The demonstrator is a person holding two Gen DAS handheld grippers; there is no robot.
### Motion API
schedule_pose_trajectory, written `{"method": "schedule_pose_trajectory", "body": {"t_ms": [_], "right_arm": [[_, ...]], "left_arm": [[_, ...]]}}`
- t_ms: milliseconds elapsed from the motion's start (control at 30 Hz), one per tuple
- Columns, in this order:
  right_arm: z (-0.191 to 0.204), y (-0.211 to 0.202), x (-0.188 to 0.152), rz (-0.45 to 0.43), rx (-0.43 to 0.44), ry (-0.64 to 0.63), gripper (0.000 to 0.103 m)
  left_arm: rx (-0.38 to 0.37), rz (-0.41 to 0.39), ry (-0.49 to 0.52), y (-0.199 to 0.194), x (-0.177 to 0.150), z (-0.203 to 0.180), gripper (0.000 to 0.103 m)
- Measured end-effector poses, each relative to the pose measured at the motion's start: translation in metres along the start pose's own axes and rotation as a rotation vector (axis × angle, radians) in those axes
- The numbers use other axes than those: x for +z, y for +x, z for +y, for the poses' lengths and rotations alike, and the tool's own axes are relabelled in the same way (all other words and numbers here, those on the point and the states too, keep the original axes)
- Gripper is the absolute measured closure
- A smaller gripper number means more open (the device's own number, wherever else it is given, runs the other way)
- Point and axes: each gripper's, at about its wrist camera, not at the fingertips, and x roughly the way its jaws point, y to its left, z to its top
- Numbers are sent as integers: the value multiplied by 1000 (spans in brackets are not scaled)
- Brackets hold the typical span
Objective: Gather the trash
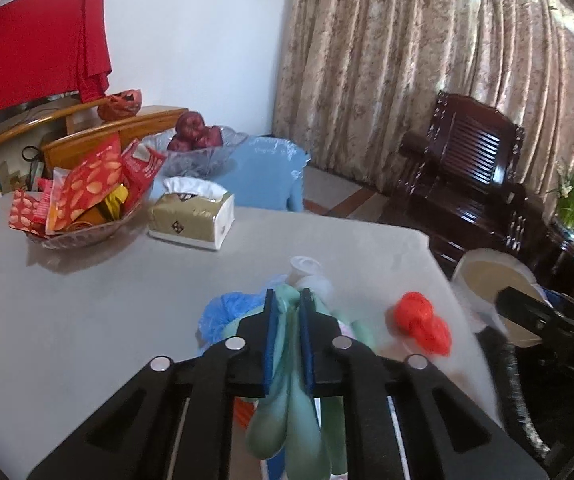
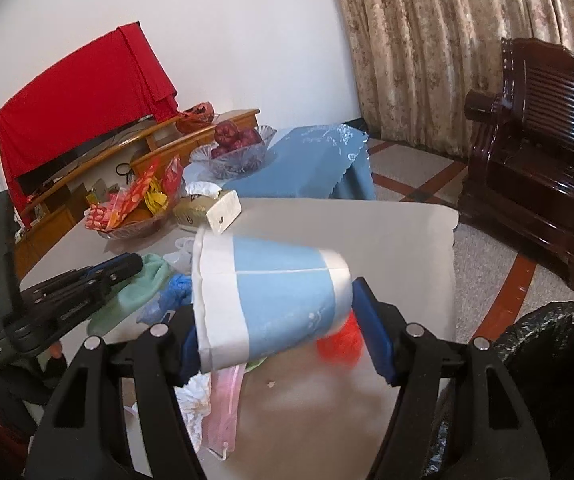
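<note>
Both hands are mid-pickup, each already loaded. The right tool [image 2: 283, 332] has its jaws spread wide and clamped on a blue-and-white paper cup [image 2: 271, 300], held tipped on its side above the desk [image 2: 407, 240]; the black-lined bin [image 2: 559, 360] stands just off to its right, so I'd judge the next move is a swing that way and a release over the opening. The left tool [image 1: 287, 312] is pinched nearly closed on a pale green rag [image 1: 291, 420] that hangs below it (a red wad [image 1: 421, 320] lies just to its right).
</note>
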Motion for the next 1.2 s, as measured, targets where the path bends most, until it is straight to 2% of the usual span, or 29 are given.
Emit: {"method": "schedule_pose_trajectory", "body": {"t_ms": [33, 167, 367, 433, 567, 600, 633, 700, 867, 933, 1067, 1133, 1200], "right_arm": [[-1, -3, 0, -2, 1, 0, 44], [-4, -12, -6, 11, 0, 0, 45], [-6, -2, -38, 103, -2, 11, 49], [-3, -1, -46, 125, 7, 11, 56], [-2, 0, -54, 142, 10, 13, 56], [-1, 0, -55, 143, 12, 14, 56], [-1, -1, -55, 143, 14, 15, 56], [0, 0, -55, 144, 17, 16, 56], [-1, 0, -56, 141, 6, 18, 56], [-5, 0, -56, 142, -8, 28, 51], [-17, 8, -60, 160, -40, 66, 37], [-21, 14, -61, 171, -48, 85, 30], [-21, 23, -62, 181, -46, 95, 25]], "left_arm": [[-8, -5, -5, -4, 0, -2, 94], [-44, -9, -1, -22, -9, -13, 100], [-52, 48, 12, -25, -40, -24, 102], [-52, 73, 16, -23, -49, -25, 102], [-41, 98, 32, -22, -58, -23, 100], [-26, 99, 30, -21, -60, -22, 90], [-24, 101, 28, -21, -61, -22, 72], [-8, 106, 23, -19, -62, -21, 49], [-31, 139, 13, -11, -64, -24, 47], [-38, 144, 20, -9, -66, -27, 44], [-58, 169, 28, -3, -72, -33, 45], [-64, 188, 32, 2, -75, -35, 62], [-77, 199, 35, 7, -79, -36, 70]]}}
